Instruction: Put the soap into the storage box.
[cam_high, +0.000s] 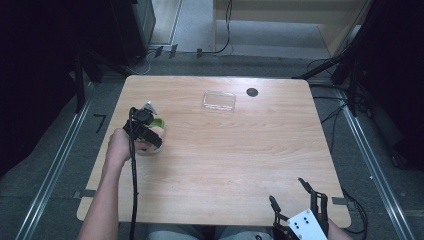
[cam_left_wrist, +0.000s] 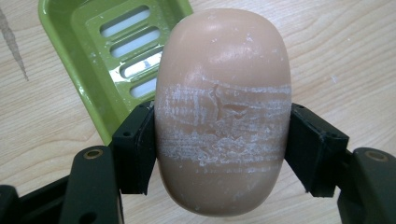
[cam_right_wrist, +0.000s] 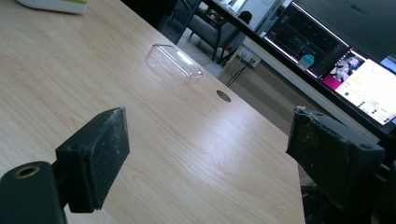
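Observation:
A pale pink bar of soap (cam_left_wrist: 223, 107) with white scuff marks across its middle sits between the two black pads of my left gripper (cam_left_wrist: 222, 149), which is shut on it. Just beyond the soap lies a green slotted soap dish (cam_left_wrist: 109, 51) on the wood. From above, the left gripper (cam_high: 150, 134) hovers at the table's left side, with the soap (cam_high: 156, 132) and the dish's green edge (cam_high: 158, 121) under it. My right gripper (cam_high: 295, 195) rests open at the near right corner, and in its own view the right gripper (cam_right_wrist: 208, 149) has nothing between the jaws.
A clear plastic lid (cam_high: 219, 100) lies toward the far middle of the wooden table (cam_high: 240, 160), with a round cable hole (cam_high: 252, 92) beside it. That lid (cam_right_wrist: 173, 62) and hole (cam_right_wrist: 223, 95) appear ahead of the right gripper. Cables and metal rails run along the floor.

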